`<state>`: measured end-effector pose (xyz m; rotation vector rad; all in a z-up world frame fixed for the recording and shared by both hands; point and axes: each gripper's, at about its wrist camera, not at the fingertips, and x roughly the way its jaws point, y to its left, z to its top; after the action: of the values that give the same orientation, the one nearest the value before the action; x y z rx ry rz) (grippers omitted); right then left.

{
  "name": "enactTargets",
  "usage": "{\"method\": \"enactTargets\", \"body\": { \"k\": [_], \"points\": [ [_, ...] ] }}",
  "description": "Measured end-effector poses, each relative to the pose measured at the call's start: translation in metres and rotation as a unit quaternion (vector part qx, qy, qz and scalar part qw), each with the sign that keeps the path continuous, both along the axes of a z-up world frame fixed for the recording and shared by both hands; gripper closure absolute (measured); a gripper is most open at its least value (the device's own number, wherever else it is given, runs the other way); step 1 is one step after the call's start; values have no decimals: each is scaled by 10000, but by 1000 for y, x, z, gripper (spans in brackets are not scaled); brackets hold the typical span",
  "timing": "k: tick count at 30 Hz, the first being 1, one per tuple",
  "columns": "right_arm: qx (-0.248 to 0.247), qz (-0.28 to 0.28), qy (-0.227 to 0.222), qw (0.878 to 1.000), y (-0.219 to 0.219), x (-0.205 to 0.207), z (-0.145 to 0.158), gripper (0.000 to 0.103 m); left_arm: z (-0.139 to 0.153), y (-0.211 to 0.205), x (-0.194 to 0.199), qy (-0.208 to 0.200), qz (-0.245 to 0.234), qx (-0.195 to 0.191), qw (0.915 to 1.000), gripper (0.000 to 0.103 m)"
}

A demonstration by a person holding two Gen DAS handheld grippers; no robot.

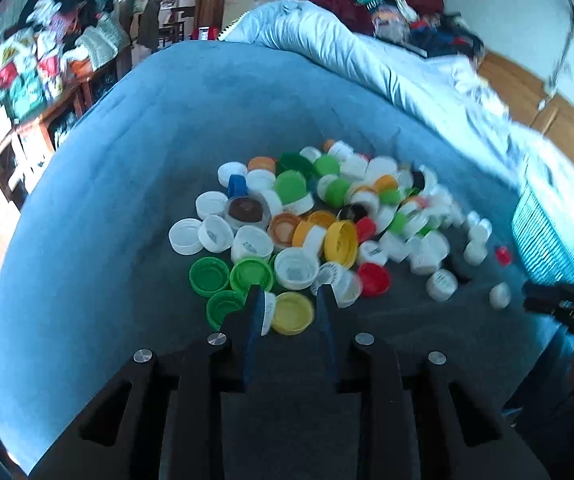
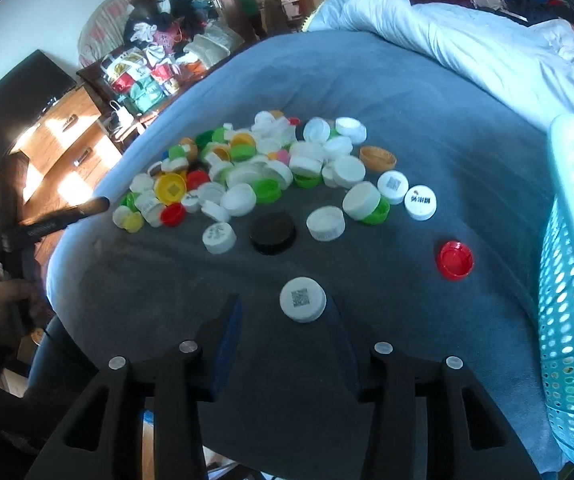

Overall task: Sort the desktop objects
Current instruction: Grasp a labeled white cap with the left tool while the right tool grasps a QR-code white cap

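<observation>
A pile of bottle caps (image 1: pixel 319 216) in white, green, yellow, orange and red lies on a blue-grey bed cover (image 1: pixel 107 200). My left gripper (image 1: pixel 292 296) is open, its fingers on either side of a yellow cap (image 1: pixel 292 313) at the pile's near edge. My right gripper (image 2: pixel 285 308) is open, with a white cap with a printed code (image 2: pixel 302 299) between its fingertips, close to the right finger. The pile also shows in the right wrist view (image 2: pixel 255 168), with a black cap (image 2: pixel 273 233) and a red cap (image 2: pixel 455 259) lying apart. The left gripper (image 2: pixel 91 206) shows at the left there.
A light blue perforated plastic basket (image 2: pixel 567 300) stands at the right edge of the bed. A white duvet (image 2: pixel 467 40) lies bunched along the far side. A cluttered wooden cabinet (image 2: pixel 83 136) stands beyond the bed's left edge.
</observation>
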<state>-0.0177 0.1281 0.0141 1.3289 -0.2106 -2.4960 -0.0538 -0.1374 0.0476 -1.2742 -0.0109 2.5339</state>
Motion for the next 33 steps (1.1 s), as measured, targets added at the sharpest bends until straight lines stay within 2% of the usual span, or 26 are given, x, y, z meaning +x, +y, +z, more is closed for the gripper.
{"method": "enactTargets", "body": {
  "k": [2, 4, 9, 10, 11, 12, 13, 18, 19, 23, 27, 28, 29, 30, 31, 33],
  "points": [
    [-34, -4, -30, 10000, -2, -3, -4, 52, -7, -2, -2, 19, 68, 6, 10000, 79],
    [14, 18, 2, 10000, -3, -3, -5, 45, -13, 1, -3, 24, 39, -170, 9998, 78],
    [91, 112, -11, 9999, -6, -4, -6, 45, -32, 4, -11, -158, 59, -300, 9994, 78],
    [125, 135, 13, 9998, -7, -4, -6, 55, -33, 2, -12, -173, 119, -285, 9994, 86],
    [132, 153, 24, 9998, -8, -4, -5, 73, -32, 1, -12, -152, 194, -302, 9992, 95],
    [133, 172, 33, 9998, -9, -3, -5, 80, -31, 0, -11, -148, 248, -300, 9991, 95],
    [145, 174, 61, 9997, -9, -3, -4, 83, -29, -1, -10, -151, 262, -275, 9992, 95],
    [179, 71, 90, 9998, -4, -4, -9, 83, 1, -11, 0, 54, 409, -153, 9990, 95],
    [195, 48, 95, 9998, -3, -3, -10, 80, 11, -12, 3, 130, 403, -87, 9991, 95],
    [370, -16, 144, 9992, -4, -4, -14, 45, 35, -5, 12, 307, 272, 93, 9991, 95],
    [607, 51, 153, 9980, -9, -12, -24, 43, 40, 14, 15, 290, 125, 223, 9993, 95],
    [633, 114, 85, 9979, -11, -15, -28, 46, 39, 20, 15, 253, 66, 237, 9994, 95],
    [775, 179, 41, 9968, -14, -17, -33, 57, 38, 27, 16, 220, 25, 241, 9995, 95],
    [886, 199, 45, 9959, -15, -17, -35, 62, 37, 32, 16, 184, -7, 273, 9995, 95],
    [930, 173, 53, 9955, -14, -17, -35, 71, 37, 38, 18, 164, -20, 295, 9994, 95],
    [825, 89, 11, 9965, -11, -17, -27, 71, 39, 52, 20, 167, -85, 295, 9994, 95]
  ]
}}
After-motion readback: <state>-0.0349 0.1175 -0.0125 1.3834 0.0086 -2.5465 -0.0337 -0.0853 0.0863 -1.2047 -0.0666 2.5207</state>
